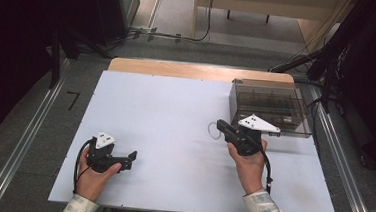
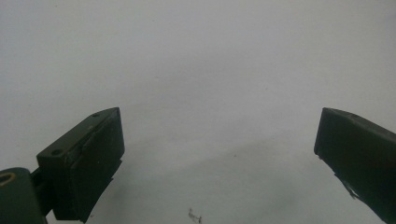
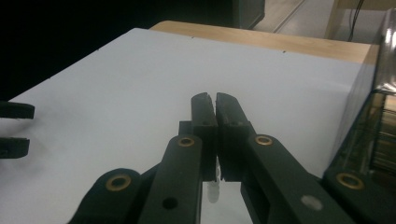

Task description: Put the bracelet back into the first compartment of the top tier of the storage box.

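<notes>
My right gripper [image 1: 220, 124] hovers over the right half of the white table [image 1: 165, 109], jaws pointing left and pressed together [image 3: 215, 97]. A thin pale ring [image 1: 213, 131] hangs at its tip. In the right gripper view a translucent bit of the ring [image 3: 213, 189] pokes out below the seam of the pads, so it looks pinched. My left gripper [image 1: 131, 160] rests low at the near left, pointing right. Its jaws stand wide apart [image 2: 219, 140] over bare table, with nothing between them, and they also appear at the left edge [image 3: 14, 127] of the right gripper view.
A smoky see-through box [image 1: 268, 107] stands at the back right, just behind my right hand, with its wall [image 3: 373, 135] close to the right jaw. A wooden strip [image 1: 198, 70] borders the table's far edge. Dark stands and cables [image 1: 324, 60] crowd the floor beyond.
</notes>
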The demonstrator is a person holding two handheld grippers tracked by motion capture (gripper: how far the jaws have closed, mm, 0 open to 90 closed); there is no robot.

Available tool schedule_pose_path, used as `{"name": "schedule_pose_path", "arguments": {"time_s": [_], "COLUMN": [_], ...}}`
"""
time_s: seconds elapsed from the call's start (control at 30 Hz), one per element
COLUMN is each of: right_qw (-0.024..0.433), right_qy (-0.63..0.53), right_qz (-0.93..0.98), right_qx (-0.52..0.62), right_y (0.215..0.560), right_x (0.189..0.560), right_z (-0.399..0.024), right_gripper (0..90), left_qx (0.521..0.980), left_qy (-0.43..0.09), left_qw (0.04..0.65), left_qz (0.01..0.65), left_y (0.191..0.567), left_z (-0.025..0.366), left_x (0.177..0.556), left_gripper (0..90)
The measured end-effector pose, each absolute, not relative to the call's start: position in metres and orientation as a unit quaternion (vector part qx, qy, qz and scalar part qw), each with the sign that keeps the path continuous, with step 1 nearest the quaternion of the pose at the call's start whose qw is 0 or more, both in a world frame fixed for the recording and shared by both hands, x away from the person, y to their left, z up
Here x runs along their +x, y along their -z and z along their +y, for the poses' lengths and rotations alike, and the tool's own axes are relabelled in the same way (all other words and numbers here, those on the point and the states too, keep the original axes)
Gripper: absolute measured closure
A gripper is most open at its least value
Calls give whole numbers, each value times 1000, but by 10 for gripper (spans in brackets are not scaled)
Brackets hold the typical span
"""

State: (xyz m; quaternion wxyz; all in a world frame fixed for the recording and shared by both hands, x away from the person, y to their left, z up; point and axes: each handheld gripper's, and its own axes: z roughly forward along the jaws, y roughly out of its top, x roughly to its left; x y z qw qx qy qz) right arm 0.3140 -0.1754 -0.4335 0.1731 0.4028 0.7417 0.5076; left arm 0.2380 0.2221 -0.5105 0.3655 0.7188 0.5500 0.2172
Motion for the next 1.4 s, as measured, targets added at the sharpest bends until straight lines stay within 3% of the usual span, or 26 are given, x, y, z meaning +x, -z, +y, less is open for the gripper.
{"name": "schedule_pose_path", "arguments": {"time_s": [1.4], "right_qw": [214], "right_qy": [-547], "right_qz": [668], "right_qx": [457], "right_y": [409], "right_x": [332], "right_z": [-240], "right_gripper": [848], "left_qx": [721], "left_qy": [-216], "left_qw": [364], "left_qz": [549], "left_y": [511], "left_z": [222], "left_x": [238], "left_gripper": [22]}}
